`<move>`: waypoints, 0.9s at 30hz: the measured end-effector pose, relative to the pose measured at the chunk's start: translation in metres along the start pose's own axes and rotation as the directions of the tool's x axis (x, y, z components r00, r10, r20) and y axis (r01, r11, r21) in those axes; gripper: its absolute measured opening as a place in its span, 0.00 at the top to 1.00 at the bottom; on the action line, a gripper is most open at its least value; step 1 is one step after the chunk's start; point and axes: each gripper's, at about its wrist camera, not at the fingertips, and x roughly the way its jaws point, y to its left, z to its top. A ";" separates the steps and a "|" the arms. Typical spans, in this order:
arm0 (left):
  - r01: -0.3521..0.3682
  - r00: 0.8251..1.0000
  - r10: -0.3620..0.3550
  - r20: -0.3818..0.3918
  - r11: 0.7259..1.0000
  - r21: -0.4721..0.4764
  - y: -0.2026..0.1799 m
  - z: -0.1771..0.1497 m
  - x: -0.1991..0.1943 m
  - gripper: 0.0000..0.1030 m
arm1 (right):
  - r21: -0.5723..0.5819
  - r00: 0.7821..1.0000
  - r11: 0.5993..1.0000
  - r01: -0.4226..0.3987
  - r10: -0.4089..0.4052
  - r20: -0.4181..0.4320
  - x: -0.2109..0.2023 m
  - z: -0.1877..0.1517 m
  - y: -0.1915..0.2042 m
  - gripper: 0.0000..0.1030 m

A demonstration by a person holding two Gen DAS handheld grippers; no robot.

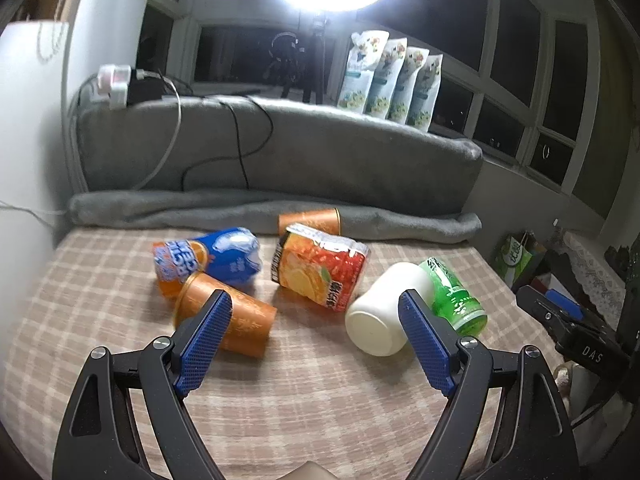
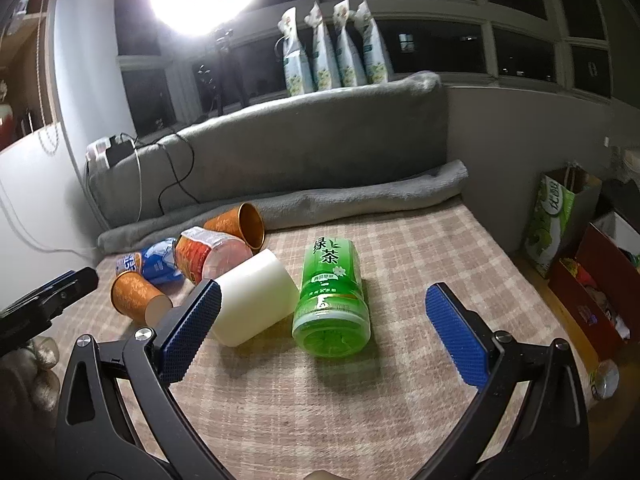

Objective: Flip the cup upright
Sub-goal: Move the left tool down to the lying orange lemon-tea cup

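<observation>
Checked cloth [image 2: 420,248]; white cup [image 2: 252,300] toppled.

We look low and close across the desk [image 1: 320,408] toward the grey cushion [image 1: 280,152] from both wrists. Our left view sits left of the white cup [image 1: 384,316], our right view right of it [image 2: 256,300]; both share the cup.

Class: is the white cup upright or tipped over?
Tipped over. The white cup lies on its side on the checked cloth, touching the green bottle.
</observation>
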 end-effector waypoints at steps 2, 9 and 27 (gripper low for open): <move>0.019 0.999 -0.020 -0.035 0.999 -0.028 0.002 0.002 0.010 0.17 | -0.001 1.000 1.000 -0.008 0.008 -0.006 0.003 0.002 -0.001 0.00; 0.077 0.961 -0.157 -0.229 0.943 -0.323 0.021 0.020 0.065 0.17 | 0.003 1.000 1.000 -0.006 0.006 -0.014 0.008 0.000 -0.005 0.00; -0.138 0.923 -0.144 -0.357 0.741 -0.657 0.017 0.032 0.151 0.17 | 0.080 0.999 0.996 0.039 -0.038 -0.022 0.016 -0.015 -0.051 0.00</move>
